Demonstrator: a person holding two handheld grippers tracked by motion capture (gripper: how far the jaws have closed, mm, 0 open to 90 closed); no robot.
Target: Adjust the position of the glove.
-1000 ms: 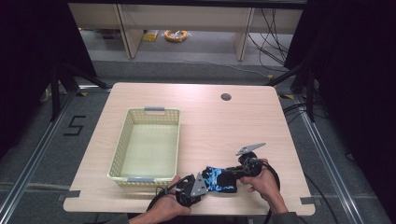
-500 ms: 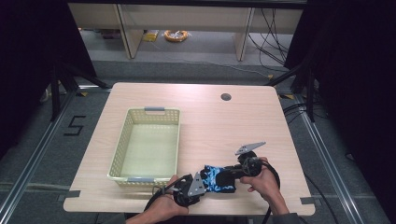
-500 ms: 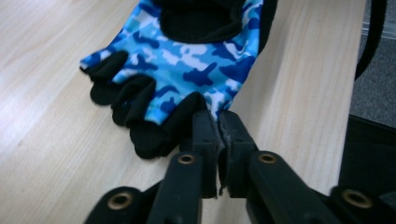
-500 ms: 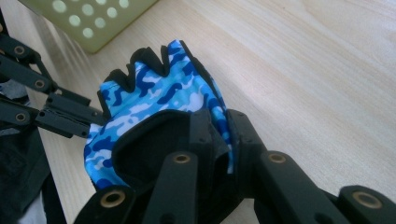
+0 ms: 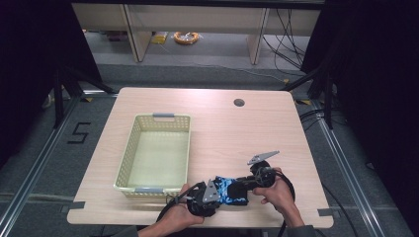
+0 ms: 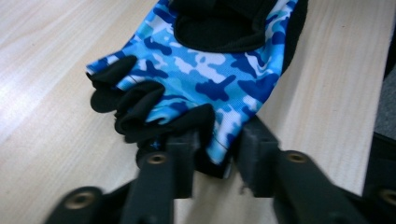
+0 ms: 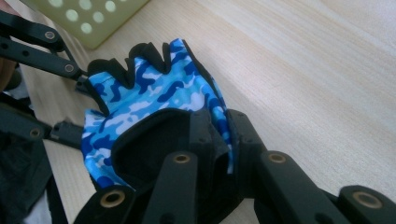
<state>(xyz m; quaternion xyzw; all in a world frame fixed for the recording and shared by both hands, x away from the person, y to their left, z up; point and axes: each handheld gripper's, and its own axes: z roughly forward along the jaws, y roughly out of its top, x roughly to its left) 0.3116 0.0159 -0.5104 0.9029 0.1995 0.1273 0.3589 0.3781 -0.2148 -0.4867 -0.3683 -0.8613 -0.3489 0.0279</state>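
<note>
From above: holds a blue camouflage glove stretched between the left gripper and the right gripper, low over the near edge of the table. Leaves the pale basket just to the left untouched. Compared with a second ago, shows hardly any shift of glove or hands. Reads as a grip being settled rather than a carry begun.

Along the left gripper: clamps the glove's finger end, blue fabric pinched between the two jaws, black finger stubs curling off to one side. Looks closed on the cloth, though on little more than the edge.

Along the right gripper: bites the black-lined cuff opening, jaws nearly together with the cuff edge between them. Catches the basket's corner beyond the glove.

Suggests both holds are set, with the lift toward the basket not yet made.
</note>
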